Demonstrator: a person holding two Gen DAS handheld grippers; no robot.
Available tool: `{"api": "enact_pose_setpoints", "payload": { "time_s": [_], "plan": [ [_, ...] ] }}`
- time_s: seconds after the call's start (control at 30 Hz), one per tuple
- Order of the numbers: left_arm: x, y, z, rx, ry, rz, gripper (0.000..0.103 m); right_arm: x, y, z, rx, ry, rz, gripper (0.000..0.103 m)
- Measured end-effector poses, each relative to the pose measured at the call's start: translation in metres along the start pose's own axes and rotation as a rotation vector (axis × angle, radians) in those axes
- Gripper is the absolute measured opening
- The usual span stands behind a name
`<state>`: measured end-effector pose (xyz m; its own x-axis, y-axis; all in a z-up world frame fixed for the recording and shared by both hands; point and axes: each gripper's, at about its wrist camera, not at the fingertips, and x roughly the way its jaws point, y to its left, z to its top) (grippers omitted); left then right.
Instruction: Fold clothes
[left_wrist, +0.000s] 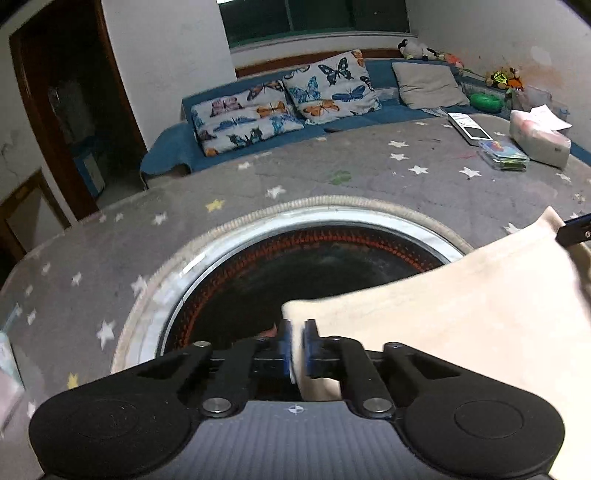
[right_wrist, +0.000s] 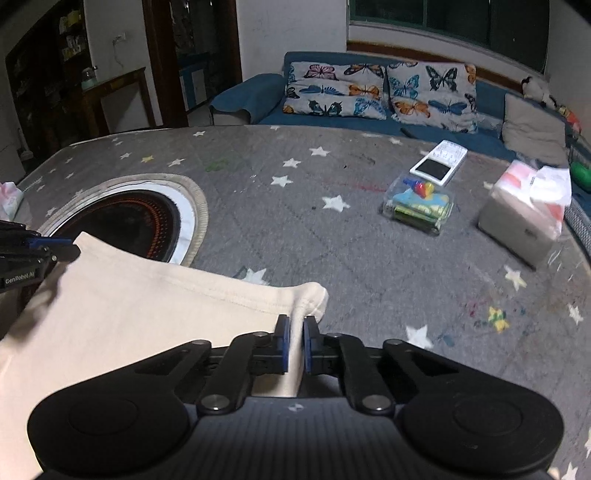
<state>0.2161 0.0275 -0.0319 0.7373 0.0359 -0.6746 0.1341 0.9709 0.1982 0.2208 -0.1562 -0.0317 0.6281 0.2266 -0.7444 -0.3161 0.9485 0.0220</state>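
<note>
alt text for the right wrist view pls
The right tongs are shut on a corner of a cream garment, held over a grey star-patterned table cover; the left tongs pinch its far corner beside a round black cooktop.

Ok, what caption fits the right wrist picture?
Right tool shut on cream cloth, left tool pinching its far corner, above the starry grey table cover.

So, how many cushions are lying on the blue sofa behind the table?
3: one butterfly cushion at the left, a second butterfly cushion beside it, and a plain beige cushion further right. The picture edge may hide more.
</note>
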Motion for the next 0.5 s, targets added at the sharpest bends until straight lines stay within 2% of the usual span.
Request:
{"api": "enact_pose_setpoints", "payload": {
  "time_s": [0.17, 0.37, 0.5],
  "plan": [
    [0.016, -0.002, 0.015, 0.031, -0.017, 0.051, 0.004, 0.013, 0.0, 0.013, -0.026, -0.01, -0.043, 0.006],
    [0.043, 0.008, 0.026, 0.018, 0.009, 0.094, 0.004, 0.033, -0.002, 0.029, -0.047, -0.016, -0.066, 0.006],
    [0.04, 0.015, 0.026, -0.021, 0.016, 0.095, 0.007, 0.034, -0.005, 0.036, -0.054, -0.012, -0.072, 0.009]
  ]
}}
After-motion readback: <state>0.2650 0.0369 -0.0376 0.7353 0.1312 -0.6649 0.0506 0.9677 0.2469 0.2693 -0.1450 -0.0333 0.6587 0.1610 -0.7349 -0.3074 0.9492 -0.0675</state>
